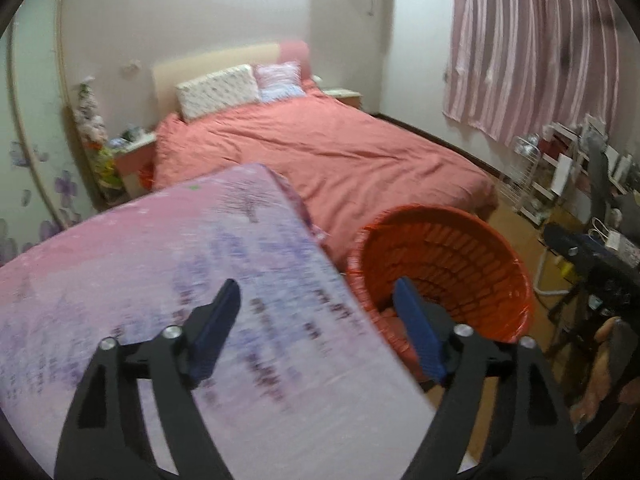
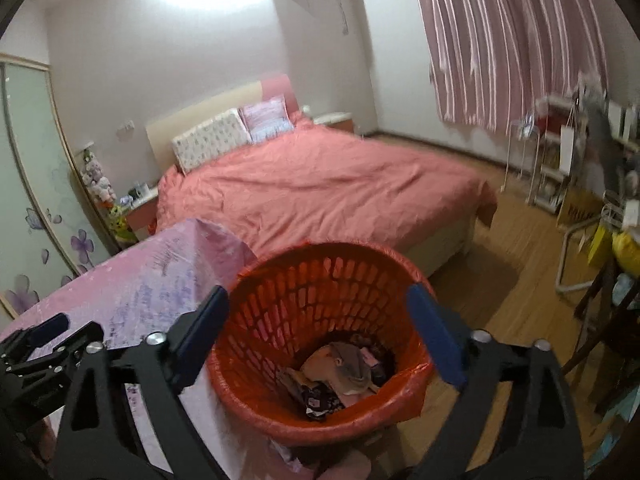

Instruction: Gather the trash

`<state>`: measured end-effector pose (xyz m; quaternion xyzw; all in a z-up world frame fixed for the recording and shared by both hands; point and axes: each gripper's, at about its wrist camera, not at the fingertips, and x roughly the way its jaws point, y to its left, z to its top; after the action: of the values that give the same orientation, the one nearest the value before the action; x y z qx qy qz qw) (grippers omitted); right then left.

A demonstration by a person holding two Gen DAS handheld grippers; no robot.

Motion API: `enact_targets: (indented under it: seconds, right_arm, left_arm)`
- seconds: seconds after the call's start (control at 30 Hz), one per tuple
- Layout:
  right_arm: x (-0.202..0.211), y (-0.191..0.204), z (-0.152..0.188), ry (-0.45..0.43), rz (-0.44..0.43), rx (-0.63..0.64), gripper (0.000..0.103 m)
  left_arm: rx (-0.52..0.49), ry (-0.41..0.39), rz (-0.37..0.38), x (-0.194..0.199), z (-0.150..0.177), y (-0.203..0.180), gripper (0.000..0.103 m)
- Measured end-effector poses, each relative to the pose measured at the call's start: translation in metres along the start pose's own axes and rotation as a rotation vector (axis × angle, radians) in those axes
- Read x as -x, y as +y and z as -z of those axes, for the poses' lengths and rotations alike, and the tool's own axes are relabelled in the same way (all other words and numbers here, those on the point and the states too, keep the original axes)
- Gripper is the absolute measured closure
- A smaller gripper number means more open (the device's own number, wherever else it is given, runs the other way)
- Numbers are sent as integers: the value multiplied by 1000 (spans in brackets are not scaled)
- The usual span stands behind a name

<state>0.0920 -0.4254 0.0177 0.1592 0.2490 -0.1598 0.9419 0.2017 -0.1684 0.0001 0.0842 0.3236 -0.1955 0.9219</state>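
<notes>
Beside the pink-covered table (image 2: 152,276), the upright orange basket (image 2: 320,276) holds trash (image 2: 340,368); both claws gape wide, empty.

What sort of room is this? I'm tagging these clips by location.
A bedroom, most likely in a home: a large bed with a salmon-pink cover and pillows against a headboard, pink striped curtains, and a wardrobe with flower-printed sliding doors.

1 orange basket (image 2: 320,320) – 1 bed (image 2: 320,192) – 2 pillows (image 2: 210,140) – 1 striped curtain (image 2: 512,40).
</notes>
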Motion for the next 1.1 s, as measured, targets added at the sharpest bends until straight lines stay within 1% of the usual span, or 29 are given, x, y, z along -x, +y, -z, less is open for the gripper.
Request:
enact_targets:
  seconds: [0.07, 0.1, 0.17, 0.2, 0.27, 0.33, 0.4, 0.5, 0.6, 0.7, 0.77, 0.83, 0.9, 1.0, 1.1]
  right_arm:
    - [21, 11, 3, -40, 19, 25, 7]
    - [30, 17, 4, -58, 29, 33, 2]
    - [48, 26, 10, -102, 51, 46, 2]
    - [59, 31, 14, -121, 73, 54, 2]
    - [69, 39, 20, -137, 103, 61, 2]
    - [85, 46, 30, -164, 128, 50, 2]
    - [97, 51, 39, -179, 123, 40, 2]
    - [112, 60, 53, -194, 108, 48, 2]
    - [122, 73, 68, -233, 149, 116, 2]
    - [121, 81, 79, -203, 162, 169, 2]
    - [123, 85, 86, -205, 178, 174, 2]
    - [126, 90, 92, -214, 194, 189, 2]
    - [128, 92, 95, -202, 202, 194, 2]
    - [129, 93, 96, -143, 186, 188, 2]
    - [131, 89, 92, -100, 193, 162, 2]
  left_arm:
    - [9, -27, -36, 22, 8, 9, 11]
    - [15, -48, -63, 36, 15, 17, 7]
    - [25, -79, -101, 59, 27, 28, 4]
    - [29, -90, -116, 67, 31, 32, 4]
    - [41, -106, -148, 86, 45, 44, 4]
    - [58, -109, -178, 99, 55, 53, 4]
    - [87, -116, -231, 114, 70, 62, 4]
    - [127, -133, -285, 132, 92, 76, 4]
    - [158, -141, -322, 147, 113, 83, 4]
    - [162, -169, -354, 161, 132, 82, 4]
    - [151, -188, -372, 169, 140, 79, 4]
    - [141, -198, -371, 174, 146, 76, 4]
    - [149, -195, -363, 177, 151, 76, 4]
    - [175, -174, -341, 180, 156, 77, 4]
    - [191, -160, -328, 183, 160, 77, 4]
